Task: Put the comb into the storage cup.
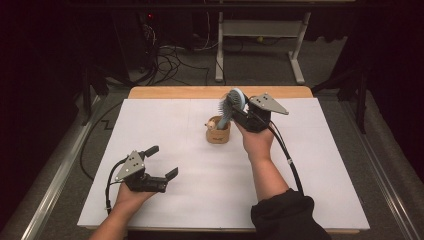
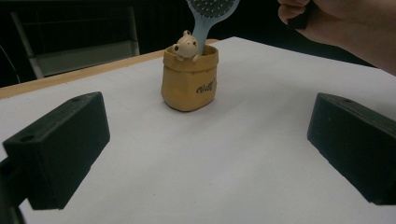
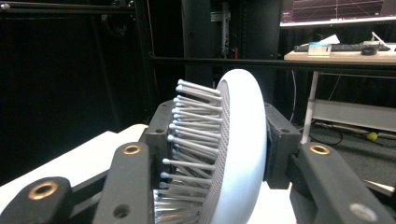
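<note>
A light blue hairbrush (image 1: 233, 102) stands handle-down in a small tan pouch (image 1: 218, 132) near the middle of the white table (image 1: 165, 200). My right gripper (image 1: 240, 109) is shut on the brush head; its jaws squeeze the bristles and the back of the brush (image 3: 236, 154). A small cream toy figure (image 2: 186, 45) peeks out of the pouch (image 2: 189, 81) beside the brush handle (image 2: 201, 32). My left gripper (image 1: 162, 162) rests low at the front left, open and holding nothing, aimed toward the pouch.
A wooden strip (image 1: 175, 92) runs along the table's far edge. Beyond it stand a white desk frame (image 1: 260, 45) and tangled cables (image 1: 170, 62) on the floor. A desk with a keyboard (image 3: 341, 46) stands farther off.
</note>
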Tool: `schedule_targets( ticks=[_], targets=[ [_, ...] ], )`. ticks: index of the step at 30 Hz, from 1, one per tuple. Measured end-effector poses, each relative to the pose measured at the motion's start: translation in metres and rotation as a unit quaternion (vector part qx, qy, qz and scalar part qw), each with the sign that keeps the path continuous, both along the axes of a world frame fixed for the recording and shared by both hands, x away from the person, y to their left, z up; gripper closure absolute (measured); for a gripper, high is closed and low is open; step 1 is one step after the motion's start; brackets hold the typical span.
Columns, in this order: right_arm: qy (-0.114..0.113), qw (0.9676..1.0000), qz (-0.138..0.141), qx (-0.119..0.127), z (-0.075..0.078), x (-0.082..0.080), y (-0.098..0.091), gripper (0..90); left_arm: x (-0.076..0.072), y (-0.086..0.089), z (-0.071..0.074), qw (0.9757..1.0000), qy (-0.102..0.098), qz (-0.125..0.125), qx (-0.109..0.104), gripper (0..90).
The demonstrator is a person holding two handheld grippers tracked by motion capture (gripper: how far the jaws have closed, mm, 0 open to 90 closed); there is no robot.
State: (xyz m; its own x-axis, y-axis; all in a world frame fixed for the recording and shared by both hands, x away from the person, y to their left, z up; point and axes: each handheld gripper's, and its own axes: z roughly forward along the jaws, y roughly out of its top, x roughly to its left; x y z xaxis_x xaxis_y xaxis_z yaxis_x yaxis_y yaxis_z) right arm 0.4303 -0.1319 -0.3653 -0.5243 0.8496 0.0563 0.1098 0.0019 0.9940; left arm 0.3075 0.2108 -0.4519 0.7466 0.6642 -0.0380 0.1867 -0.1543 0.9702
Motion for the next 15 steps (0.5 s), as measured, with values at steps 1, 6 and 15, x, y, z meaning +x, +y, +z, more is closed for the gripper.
schedule_targets(
  ticks=[1,6,15],
  targets=[
    [0.001,1.0000,-0.001,0.001,0.0001,0.0003,-0.0001,54.9,0.0000,0.0000,0.0000,1.0000,0.000,0.000,0.000,0.0],
    [0.012,0.9999,-0.008,0.006,0.0002,0.0019,-0.0031,51.0,0.0000,-0.0003,-0.0001,1.0000,0.000,-0.001,0.000,0.0],
    [0.028,0.9994,-0.019,0.010,0.0009,0.0043,-0.0100,46.3,-0.0001,-0.0002,0.0000,1.0000,0.000,-0.001,0.000,0.0]
  ],
)
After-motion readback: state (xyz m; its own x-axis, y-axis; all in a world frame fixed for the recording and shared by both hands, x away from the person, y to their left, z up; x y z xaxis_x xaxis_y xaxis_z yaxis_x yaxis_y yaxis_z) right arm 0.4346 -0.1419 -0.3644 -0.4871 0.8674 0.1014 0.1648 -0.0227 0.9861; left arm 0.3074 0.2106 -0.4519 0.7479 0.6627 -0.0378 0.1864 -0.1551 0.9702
